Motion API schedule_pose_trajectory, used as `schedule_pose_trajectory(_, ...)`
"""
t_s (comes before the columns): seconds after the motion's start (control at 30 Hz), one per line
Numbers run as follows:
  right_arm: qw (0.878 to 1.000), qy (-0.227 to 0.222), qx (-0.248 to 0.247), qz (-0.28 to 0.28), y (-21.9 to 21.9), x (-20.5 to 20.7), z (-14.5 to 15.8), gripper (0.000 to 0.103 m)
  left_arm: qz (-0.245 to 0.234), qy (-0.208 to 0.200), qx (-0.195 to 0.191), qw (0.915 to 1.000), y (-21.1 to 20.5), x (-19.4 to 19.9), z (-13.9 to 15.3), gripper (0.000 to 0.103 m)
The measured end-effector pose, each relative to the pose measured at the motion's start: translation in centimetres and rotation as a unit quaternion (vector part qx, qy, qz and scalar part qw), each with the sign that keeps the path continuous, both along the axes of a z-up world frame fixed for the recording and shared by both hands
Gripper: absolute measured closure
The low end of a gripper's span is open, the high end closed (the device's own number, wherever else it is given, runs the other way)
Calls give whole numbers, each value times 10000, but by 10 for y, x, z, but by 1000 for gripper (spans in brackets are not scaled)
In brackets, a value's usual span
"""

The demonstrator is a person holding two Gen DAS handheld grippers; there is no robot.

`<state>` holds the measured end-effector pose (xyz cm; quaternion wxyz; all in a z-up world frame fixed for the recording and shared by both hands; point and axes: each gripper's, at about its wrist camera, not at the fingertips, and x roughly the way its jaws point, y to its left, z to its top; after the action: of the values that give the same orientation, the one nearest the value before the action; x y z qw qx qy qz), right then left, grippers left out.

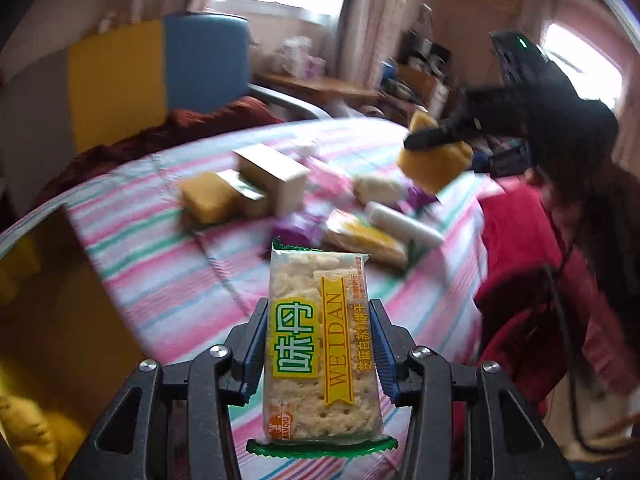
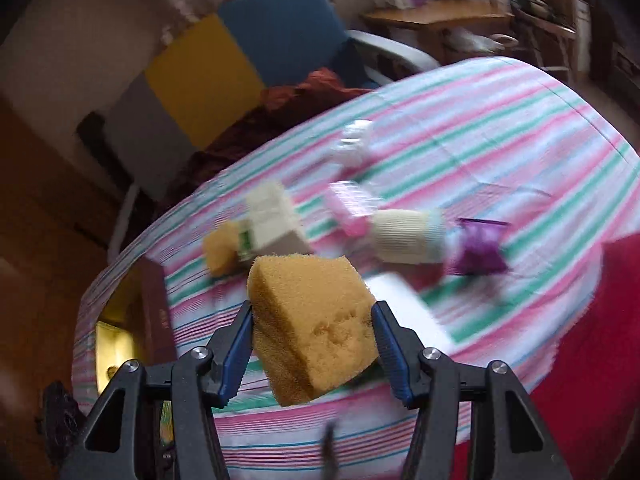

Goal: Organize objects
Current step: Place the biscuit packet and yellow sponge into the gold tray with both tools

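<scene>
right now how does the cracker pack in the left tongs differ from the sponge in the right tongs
The cracker pack is a flat, printed, shiny wrapper; the sponge is a thick, plain, porous yellow block. The pack stands lengthwise between the pads; the sponge sits tilted, corner up. Both are clamped and lifted off the striped bedspread.

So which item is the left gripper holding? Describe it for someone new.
Above the pink-and-green striped bedspread, the left gripper clamps a clear-wrapped rectangular cracker packet. Its green crimped ends and yellow WEIDAN band distinguish it from the yellow sponge block in the right gripper.
</scene>
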<state>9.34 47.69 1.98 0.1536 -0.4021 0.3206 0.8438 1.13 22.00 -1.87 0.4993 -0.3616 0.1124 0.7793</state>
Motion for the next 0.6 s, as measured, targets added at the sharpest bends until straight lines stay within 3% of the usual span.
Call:
schedule_pose_trajectory(0.1, 9982, 112, -84, 590, -36, -29, 4, 45, 589, 99, 119, 9981, -29, -18, 16, 56)
schedule_pose_trajectory(0.23, 9913, 149, -179, 1297, -85, -70, 4, 45, 1447, 147, 243, 9891, -75, -49, 30, 56)
schedule_pose_trajectory(0.4, 9752, 23, -152, 2207, -154, -121, 1, 45, 2501, 283, 138, 9677, -135, -96, 33, 56)
schedule_pose_trajectory(0.47, 9674, -71, -89, 2528, -181, -134, -1, 45, 2949, 250, -8, 9552, -160, -119, 27, 56)
schedule_pose_trajectory(0.6, 9500, -341, 20, 3102, -236, -156, -17, 44, 3465, 248, -227, 9374, -193, -149, 16, 56)
